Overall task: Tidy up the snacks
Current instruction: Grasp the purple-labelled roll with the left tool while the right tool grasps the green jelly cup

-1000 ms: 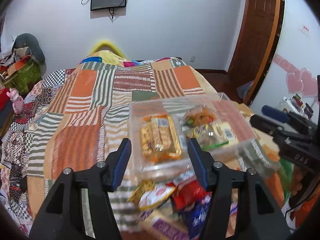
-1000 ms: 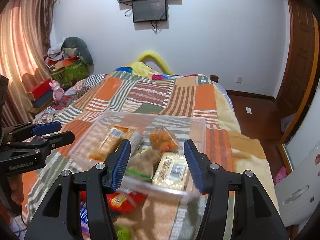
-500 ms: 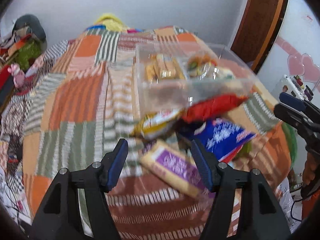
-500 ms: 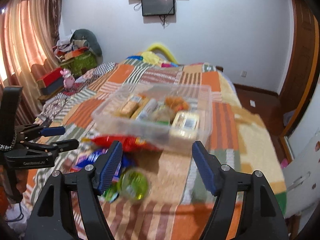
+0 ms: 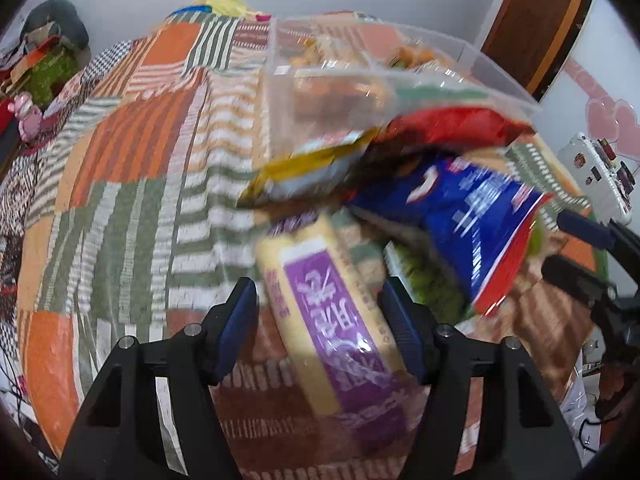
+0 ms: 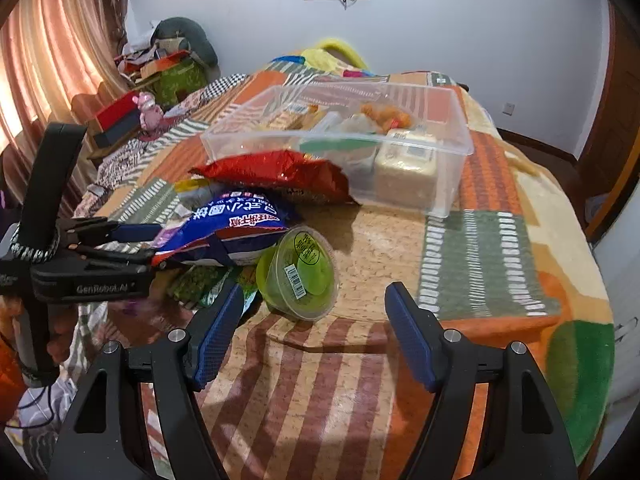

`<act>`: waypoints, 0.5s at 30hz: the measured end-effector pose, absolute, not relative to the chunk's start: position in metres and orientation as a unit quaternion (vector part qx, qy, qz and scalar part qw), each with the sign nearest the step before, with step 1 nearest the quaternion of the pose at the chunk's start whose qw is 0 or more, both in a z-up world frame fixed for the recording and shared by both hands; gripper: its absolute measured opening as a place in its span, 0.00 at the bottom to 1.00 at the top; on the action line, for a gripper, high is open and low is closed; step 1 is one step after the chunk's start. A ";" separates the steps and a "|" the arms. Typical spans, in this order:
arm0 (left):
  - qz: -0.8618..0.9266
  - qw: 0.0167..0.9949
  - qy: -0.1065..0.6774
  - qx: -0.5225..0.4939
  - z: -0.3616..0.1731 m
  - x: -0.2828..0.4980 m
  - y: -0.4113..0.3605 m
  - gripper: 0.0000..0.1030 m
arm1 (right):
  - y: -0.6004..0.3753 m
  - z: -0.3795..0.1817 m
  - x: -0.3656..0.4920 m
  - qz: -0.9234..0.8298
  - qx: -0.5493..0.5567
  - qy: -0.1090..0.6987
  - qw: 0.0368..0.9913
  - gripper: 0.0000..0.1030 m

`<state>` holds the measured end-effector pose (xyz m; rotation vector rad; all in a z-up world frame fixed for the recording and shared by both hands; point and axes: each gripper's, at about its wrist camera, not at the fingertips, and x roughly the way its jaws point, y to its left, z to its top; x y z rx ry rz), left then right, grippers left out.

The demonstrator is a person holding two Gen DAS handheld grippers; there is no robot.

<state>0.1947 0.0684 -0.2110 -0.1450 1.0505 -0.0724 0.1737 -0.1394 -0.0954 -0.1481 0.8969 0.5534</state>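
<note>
Over the patchwork bed (image 6: 500,248), left gripper (image 5: 322,322) released astride purple-labelled packet (image 5: 336,320), right gripper (image 6: 314,330) released, empty

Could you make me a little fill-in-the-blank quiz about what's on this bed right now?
1. The clear plastic bin sits on a patchwork ____.
2. The tipped cup near the right gripper is ____ in colour.
3. Between the left gripper fingers lies a packet with a ____ label.

Missing words: blanket; green; purple
</note>
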 end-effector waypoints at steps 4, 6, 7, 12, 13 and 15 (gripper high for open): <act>-0.043 0.865 0.491 -0.093 -0.214 0.186 0.077 0.62 | -0.131 -0.104 0.176 0.269 -0.074 0.435 0.856 0.68; -0.047 0.867 0.487 -0.097 -0.214 0.184 0.077 0.58 | -0.126 -0.108 0.178 0.271 -0.077 0.436 0.854 0.68; -0.050 0.867 0.485 -0.099 -0.214 0.183 0.077 0.53 | -0.123 -0.109 0.180 0.272 -0.075 0.437 0.854 0.68; -0.058 0.870 0.479 -0.100 -0.215 0.176 0.075 0.44 | -0.113 -0.120 0.187 0.264 -0.083 0.451 0.848 0.58; -0.058 0.870 0.479 -0.100 -0.214 0.176 0.074 0.44 | -0.113 -0.122 0.188 0.263 -0.083 0.453 0.847 0.57; -0.059 0.870 0.478 -0.100 -0.213 0.174 0.074 0.43 | -0.114 -0.123 0.188 0.263 -0.083 0.451 0.849 0.52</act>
